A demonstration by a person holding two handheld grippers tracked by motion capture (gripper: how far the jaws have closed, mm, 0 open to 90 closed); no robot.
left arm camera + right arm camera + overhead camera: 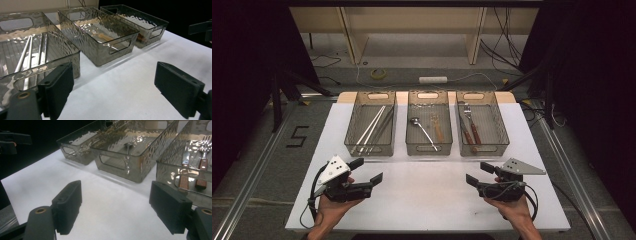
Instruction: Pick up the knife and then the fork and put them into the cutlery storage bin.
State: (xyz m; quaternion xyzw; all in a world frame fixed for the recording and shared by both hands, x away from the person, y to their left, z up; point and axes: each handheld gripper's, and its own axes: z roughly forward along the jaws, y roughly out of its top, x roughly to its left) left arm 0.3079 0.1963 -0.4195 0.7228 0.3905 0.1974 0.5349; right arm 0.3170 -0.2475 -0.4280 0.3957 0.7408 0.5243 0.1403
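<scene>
1. Two grippers, left gripper and right gripper, jaws spread, nothing held, low over the white table.
2. Nearest: left bin with chopsticks, right bin with fork, both well apart from jaws.

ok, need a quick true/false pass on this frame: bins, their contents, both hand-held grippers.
1. Three clear bins stand in a row on the white table. True.
2. The left bin holds forks. False: it holds long thin metal sticks, chopsticks by the look.
3. The left hand-held gripper is open and holds nothing. True.
4. The right hand-held gripper grips a spoon. False: it is open and empty; the spoon lies in the middle bin.
5. The wooden-handled fork lies in the right bin. True.
</scene>
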